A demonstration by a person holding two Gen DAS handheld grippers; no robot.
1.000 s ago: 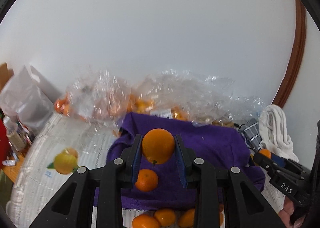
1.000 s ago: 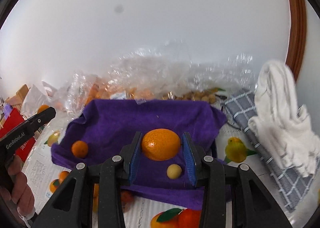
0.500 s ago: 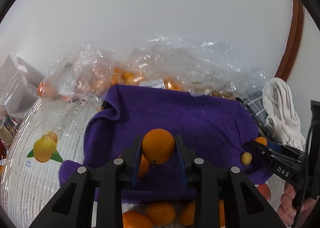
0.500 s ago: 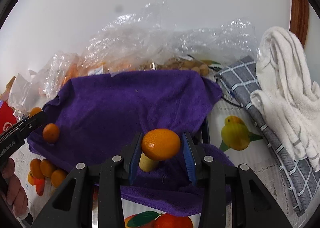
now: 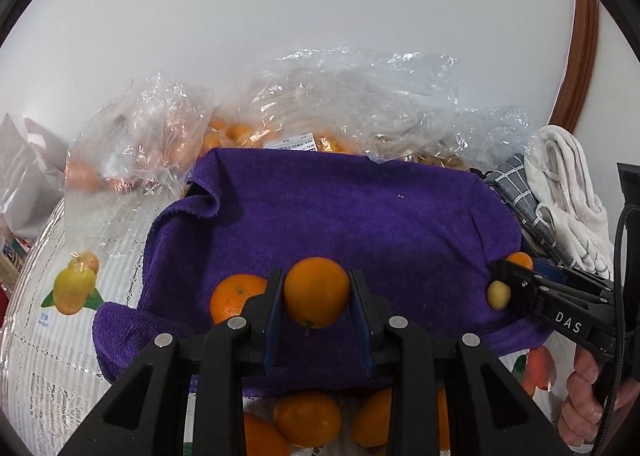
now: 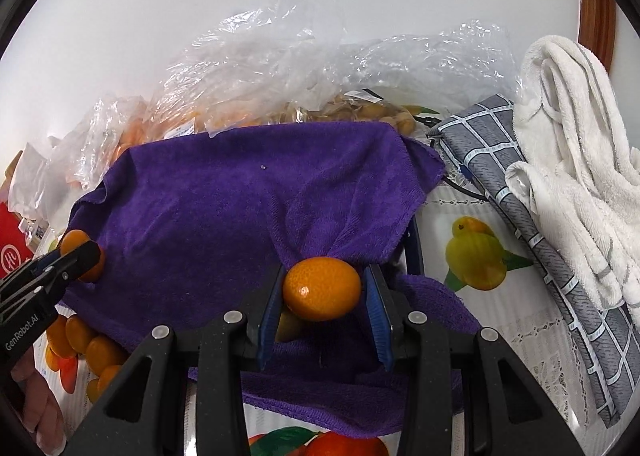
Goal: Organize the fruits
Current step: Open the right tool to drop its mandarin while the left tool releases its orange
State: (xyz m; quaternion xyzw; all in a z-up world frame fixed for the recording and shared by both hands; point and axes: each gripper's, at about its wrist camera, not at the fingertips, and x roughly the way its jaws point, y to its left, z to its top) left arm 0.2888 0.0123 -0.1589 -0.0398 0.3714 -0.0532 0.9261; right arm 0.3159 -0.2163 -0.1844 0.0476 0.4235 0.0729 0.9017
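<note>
A purple towel point(image 5: 340, 224) lies spread on the table; it also shows in the right wrist view point(image 6: 240, 200). My left gripper point(image 5: 316, 296) is shut on an orange point(image 5: 316, 290) low over the towel's near edge. Another orange point(image 5: 232, 296) lies on the towel just to its left. My right gripper point(image 6: 322, 290) is shut on an oval orange point(image 6: 322, 288) over the towel's right front, with a small yellow fruit point(image 6: 290, 326) right beneath it. That yellow fruit point(image 5: 498, 295) also shows in the left wrist view, beside the right gripper's tip.
Clear plastic bags of fruit point(image 5: 320, 124) lie behind the towel. A white towel point(image 6: 576, 144) and a grey checked cloth point(image 6: 520, 196) lie at the right. Several loose oranges point(image 5: 308, 418) sit on the fruit-print tablecloth point(image 6: 476, 256) before the purple towel.
Both grippers have moved forward and down toward the purple towel, each still holding its orange. The right gripper now sits right above the yellow fruit.
</note>
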